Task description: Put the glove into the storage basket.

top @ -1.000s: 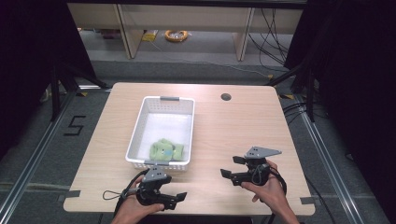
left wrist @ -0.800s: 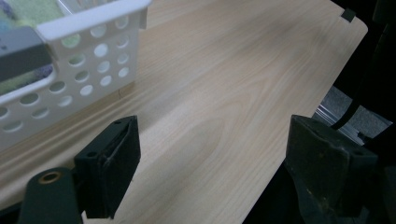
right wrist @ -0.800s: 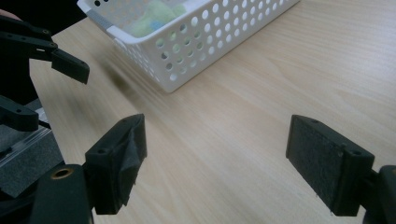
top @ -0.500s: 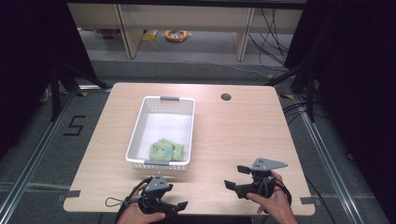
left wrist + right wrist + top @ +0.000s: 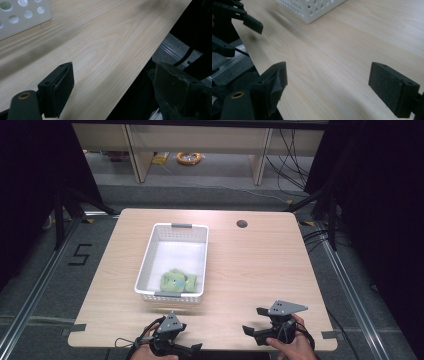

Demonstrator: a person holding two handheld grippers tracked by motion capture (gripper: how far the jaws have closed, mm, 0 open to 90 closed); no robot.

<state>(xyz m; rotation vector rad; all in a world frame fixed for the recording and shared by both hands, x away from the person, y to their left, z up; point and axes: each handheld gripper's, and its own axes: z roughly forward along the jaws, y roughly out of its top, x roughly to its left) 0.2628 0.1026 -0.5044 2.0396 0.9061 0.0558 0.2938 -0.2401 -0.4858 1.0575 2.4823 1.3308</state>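
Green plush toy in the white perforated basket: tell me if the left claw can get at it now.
Probably yes: the left claw is open and empty, the basket is open-topped, and bare table lies between.

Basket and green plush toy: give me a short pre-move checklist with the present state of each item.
1. Plush toy lies inside the white basket, at its near end: ok.
2. Basket stands flat on the table: ok.
3. Left gripper open, nothing between its jaws: ok.
4. Right gripper open, jaws just been opening, nothing between them: ok.
5. Both grippers apart from the basket, at the table's near edge: ok.
6. Toy snagged on the basket: cannot tell.
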